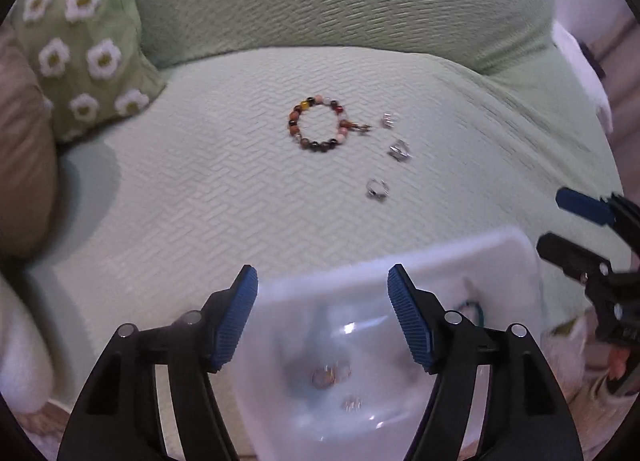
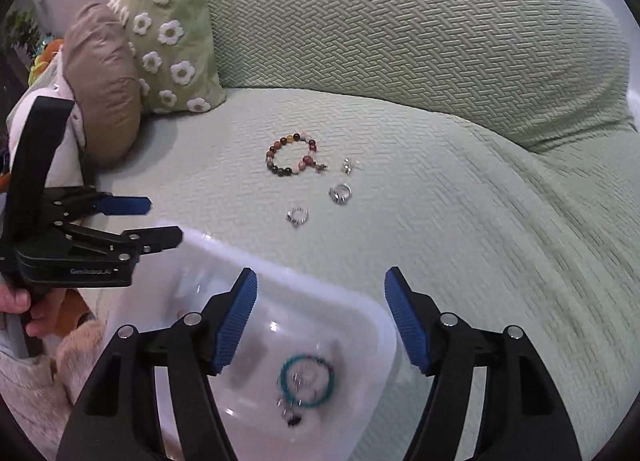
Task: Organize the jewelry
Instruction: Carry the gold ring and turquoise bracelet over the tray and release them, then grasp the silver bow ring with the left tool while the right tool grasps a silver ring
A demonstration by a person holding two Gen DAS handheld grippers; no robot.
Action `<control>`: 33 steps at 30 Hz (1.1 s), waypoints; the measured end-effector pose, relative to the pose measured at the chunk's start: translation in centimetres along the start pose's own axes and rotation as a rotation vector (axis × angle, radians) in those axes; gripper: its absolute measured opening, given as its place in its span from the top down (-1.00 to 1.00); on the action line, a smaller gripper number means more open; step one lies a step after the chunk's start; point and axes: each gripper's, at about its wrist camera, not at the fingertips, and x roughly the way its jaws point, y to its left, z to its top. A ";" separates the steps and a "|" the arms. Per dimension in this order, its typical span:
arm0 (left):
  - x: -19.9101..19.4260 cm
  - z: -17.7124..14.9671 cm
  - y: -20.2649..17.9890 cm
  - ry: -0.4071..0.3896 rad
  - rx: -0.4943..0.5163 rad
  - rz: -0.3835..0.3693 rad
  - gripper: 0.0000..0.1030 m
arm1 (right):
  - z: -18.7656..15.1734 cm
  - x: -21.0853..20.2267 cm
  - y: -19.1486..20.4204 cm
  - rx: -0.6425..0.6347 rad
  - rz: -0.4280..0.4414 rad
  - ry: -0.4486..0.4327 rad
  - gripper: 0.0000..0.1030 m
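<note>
Four pieces remain mid-cushion [image 2: 400, 261]: beaded bracelet [image 2: 291, 155] and three rings [image 2: 340, 193]; teal bracelet [image 2: 306, 381] sits boxed [image 2: 360, 301]. My left gripper [image 1: 322, 317] and right gripper [image 2: 320, 317] gape wide, empty.

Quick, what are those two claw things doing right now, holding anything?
Left gripper: jaws open, holding nothing.
Right gripper: jaws open, holding nothing.

bg: pale green woven sofa [image 2: 400, 61] | daisy cushion [image 2: 168, 33] + tan cushion [image 2: 100, 73] at left | soft light
</note>
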 end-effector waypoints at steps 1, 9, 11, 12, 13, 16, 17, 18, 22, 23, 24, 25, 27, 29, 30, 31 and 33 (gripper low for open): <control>0.7 0.6 0.0 0.011 -0.003 0.017 -0.23 | 0.7 0.7 -0.1 0.002 -0.004 0.008 -0.28; 7.0 4.7 -1.6 0.123 0.045 0.043 -0.23 | 3.4 5.5 -4.5 0.068 -0.052 0.027 -0.28; 8.2 5.5 -2.6 0.144 0.072 0.039 -0.23 | 2.8 6.1 -5.8 0.094 -0.063 0.032 -0.28; 8.7 5.8 -3.2 0.152 0.083 0.030 -0.23 | 2.7 6.1 -6.3 0.103 -0.067 0.033 -0.28; 9.1 6.0 -3.7 0.157 0.093 0.020 -0.23 | 2.6 6.2 -6.9 0.117 -0.073 0.036 -0.28; 10.1 6.9 -4.9 0.166 0.108 -0.001 -0.23 | 2.5 6.3 -8.1 0.145 -0.070 0.038 -0.28; 10.6 7.1 -5.3 0.173 0.114 0.000 -0.23 | 2.4 6.3 -8.3 0.150 -0.069 0.039 -0.28; 11.1 7.3 -5.5 0.180 0.119 -0.002 -0.23 | 2.4 6.3 -8.6 0.160 -0.068 0.040 -0.28; 12.5 7.7 -6.5 0.202 0.141 0.011 -0.19 | 2.2 6.4 -9.3 0.181 -0.066 0.039 -0.28; 12.7 7.6 -6.7 0.201 0.151 0.026 -0.14 | 2.1 6.4 -9.5 0.185 -0.066 0.040 -0.28; 13.0 7.6 -6.7 0.201 0.161 0.041 -0.07 | 2.1 6.4 -9.6 0.189 -0.067 0.041 -0.28; 13.2 7.5 -7.0 0.199 0.170 0.058 -0.06 | 2.1 6.4 -9.7 0.191 -0.067 0.041 -0.28; 13.3 7.4 -7.1 0.190 0.173 0.063 0.13 | 2.0 6.4 -9.7 0.197 -0.068 0.042 -0.28; 12.9 7.3 -6.6 0.179 0.160 0.067 0.41 | 2.0 6.5 -9.7 0.197 -0.067 0.044 -0.28; 12.7 7.1 -6.4 0.176 0.156 0.058 0.56 | 2.0 6.5 -9.5 0.196 -0.065 0.045 -0.28; 12.6 7.0 -6.3 0.174 0.156 0.051 0.61 | 2.0 6.6 -9.4 0.194 -0.064 0.048 -0.28; 12.3 6.8 -5.7 0.170 0.159 0.050 0.61 | 2.0 6.8 -9.2 0.192 -0.064 0.052 -0.28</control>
